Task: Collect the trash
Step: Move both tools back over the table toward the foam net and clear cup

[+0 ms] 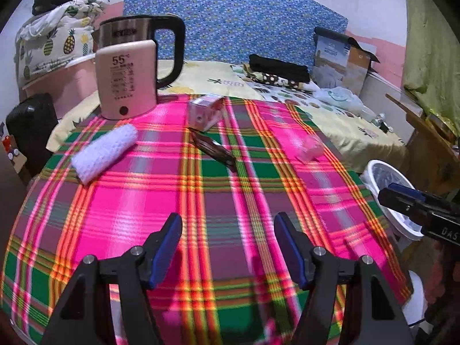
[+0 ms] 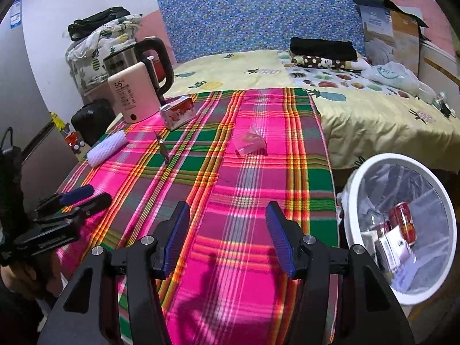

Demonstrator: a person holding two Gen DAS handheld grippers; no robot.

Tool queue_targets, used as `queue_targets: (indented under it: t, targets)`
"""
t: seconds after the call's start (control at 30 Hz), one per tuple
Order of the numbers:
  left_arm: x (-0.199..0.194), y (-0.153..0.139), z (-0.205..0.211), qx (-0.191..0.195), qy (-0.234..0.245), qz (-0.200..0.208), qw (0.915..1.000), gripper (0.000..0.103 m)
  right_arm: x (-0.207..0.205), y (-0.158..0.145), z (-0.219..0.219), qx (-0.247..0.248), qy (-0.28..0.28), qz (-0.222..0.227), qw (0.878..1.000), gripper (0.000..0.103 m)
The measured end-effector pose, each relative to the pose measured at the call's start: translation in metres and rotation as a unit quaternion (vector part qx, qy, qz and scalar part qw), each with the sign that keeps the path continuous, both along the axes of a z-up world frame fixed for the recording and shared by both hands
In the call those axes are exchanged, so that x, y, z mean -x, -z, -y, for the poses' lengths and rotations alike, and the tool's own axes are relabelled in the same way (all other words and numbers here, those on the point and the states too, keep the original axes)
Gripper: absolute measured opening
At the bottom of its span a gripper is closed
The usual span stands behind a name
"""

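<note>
On the plaid tablecloth (image 1: 161, 201) lie a pink-and-white carton (image 1: 205, 112) (image 2: 178, 112), a dark brown wrapper (image 1: 214, 151) (image 2: 162, 146), and a clear crumpled plastic piece (image 1: 306, 146) (image 2: 250, 142). A white trash bin (image 2: 356, 201) (image 1: 373, 169) with a clear liner stands off the table's right edge; it holds a red can (image 2: 402, 222) and packaging. My left gripper (image 1: 228, 247) is open and empty above the table's near part. My right gripper (image 2: 227, 237) is open and empty, left of the bin.
A pink kettle (image 1: 126, 77) (image 2: 135, 95) and a rolled white towel (image 1: 105, 152) (image 2: 107, 148) sit at the table's far left. A bed (image 2: 373, 115) with folded clothes and a bag lies behind. A black case (image 1: 28, 129) stands at left.
</note>
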State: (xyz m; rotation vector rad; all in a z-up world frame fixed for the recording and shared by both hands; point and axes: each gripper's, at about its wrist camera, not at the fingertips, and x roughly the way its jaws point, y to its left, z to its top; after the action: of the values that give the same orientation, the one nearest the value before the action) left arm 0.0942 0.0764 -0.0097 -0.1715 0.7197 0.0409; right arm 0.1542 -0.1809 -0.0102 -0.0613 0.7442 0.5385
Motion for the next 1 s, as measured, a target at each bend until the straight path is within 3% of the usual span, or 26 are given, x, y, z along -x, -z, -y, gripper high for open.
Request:
queue_targets:
  t: [0.1, 0.43, 0.6, 1.0]
  targets:
    - [-0.006, -0.001, -0.01, -0.022, -0.013, 0.001, 0.9997, 0.064, -0.009, 0.004, -0.005, 0.0, 0.002, -0.012, 1.0, 0.057]
    - [-0.031, -0.001, -0.056, -0.025, -0.04, -0.001, 0.9989, 0.064, -0.037, 0.007, -0.023, 0.003, 0.006, -0.031, 0.999, 0.057]
    - [-0.045, -0.001, -0.079, -0.05, -0.051, 0.001, 0.9974, 0.067, -0.052, 0.01, -0.025, -0.011, 0.017, -0.042, 0.999, 0.057]
    - [-0.078, 0.021, -0.135, -0.07, -0.07, -0.029, 0.9946, 0.07, -0.099, 0.028, -0.034, -0.015, 0.056, -0.08, 0.995, 0.057]
